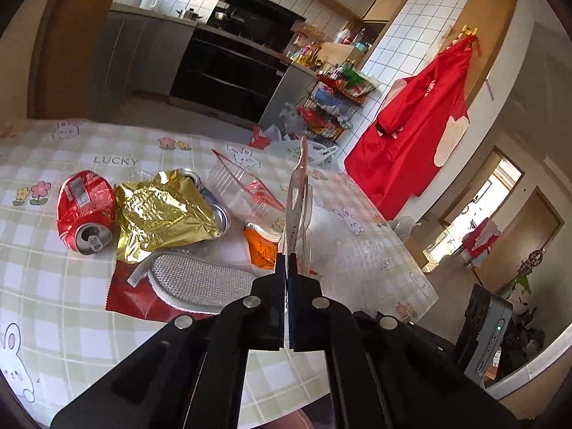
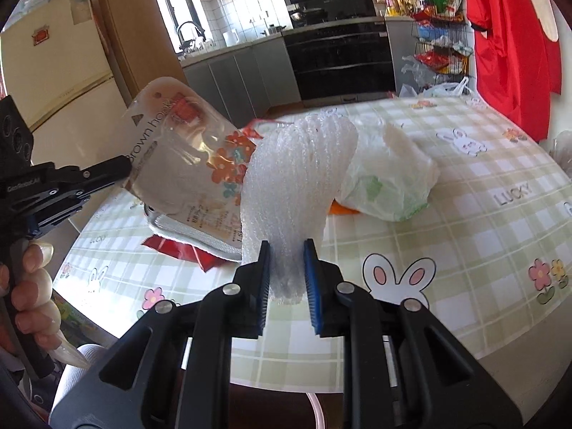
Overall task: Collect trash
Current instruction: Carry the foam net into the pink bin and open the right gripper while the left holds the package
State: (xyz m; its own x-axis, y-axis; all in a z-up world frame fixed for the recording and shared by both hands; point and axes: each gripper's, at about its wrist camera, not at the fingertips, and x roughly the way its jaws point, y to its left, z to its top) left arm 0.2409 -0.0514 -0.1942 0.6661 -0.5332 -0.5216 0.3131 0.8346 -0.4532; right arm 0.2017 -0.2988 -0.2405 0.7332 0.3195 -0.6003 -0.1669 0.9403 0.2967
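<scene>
I see a crushed red metal can (image 1: 85, 211) with a glossy skin, a crinkled shiny gold foil wrapper (image 1: 164, 214), bubbly white foam netting (image 2: 296, 186), a clear glossy plastic package (image 2: 186, 153), and a smooth checked vinyl-looking cloth on the table (image 2: 464, 250).

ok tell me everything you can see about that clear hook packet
The clear hook packet is a flat, see-through plastic pack printed "Brown hook", with orange flowers and a red patch near its rounded top. The left gripper pinches its edge, jaws shut, holding it tilted above the table. From the left wrist it shows edge-on.
</scene>
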